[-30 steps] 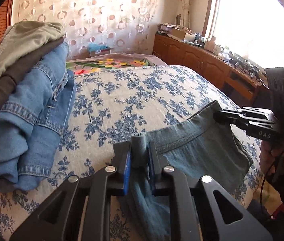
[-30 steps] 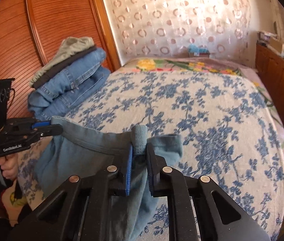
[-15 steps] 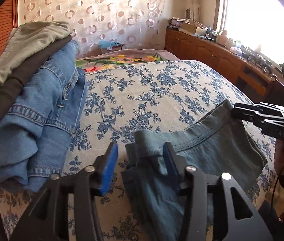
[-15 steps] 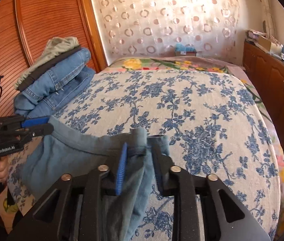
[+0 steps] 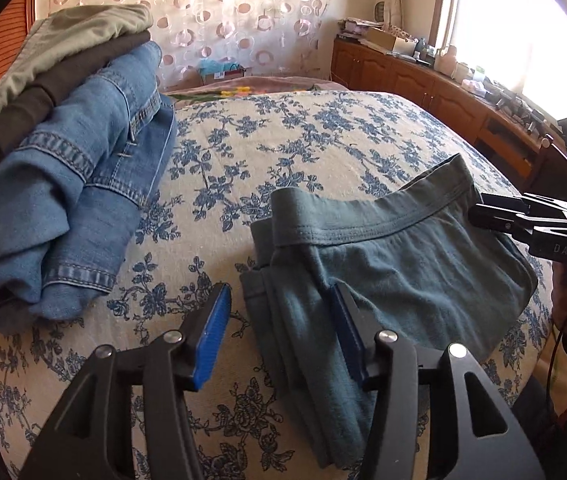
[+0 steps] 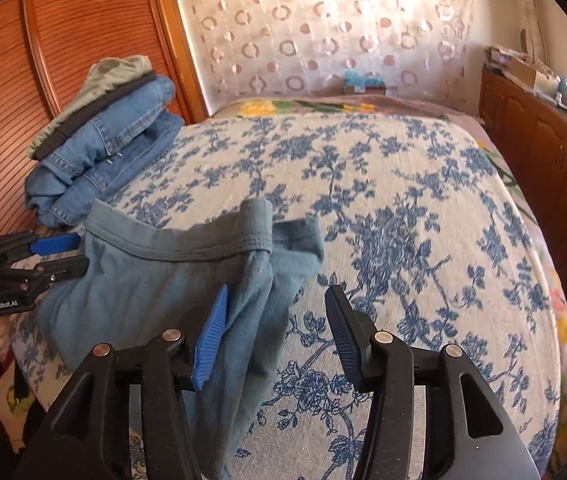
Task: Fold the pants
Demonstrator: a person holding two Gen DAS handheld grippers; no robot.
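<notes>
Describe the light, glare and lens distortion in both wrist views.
Left wrist view: the window is blown out white, daylight falls on the bedspread, and the teal pants stay readable. Right wrist view: the circle-patterned curtain glows with backlight, washing out its top. Both views: fisheye bends the bed's edges and darkens the corners; near gripper fingers loom large.

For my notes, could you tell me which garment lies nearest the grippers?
The teal pants, spread alone at the bed's near edge; the jeans sit stacked farther off.

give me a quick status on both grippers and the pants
Left gripper and right gripper open, jaws just opened. Teal pants released, lying on the bed. Nothing in the way.
</notes>
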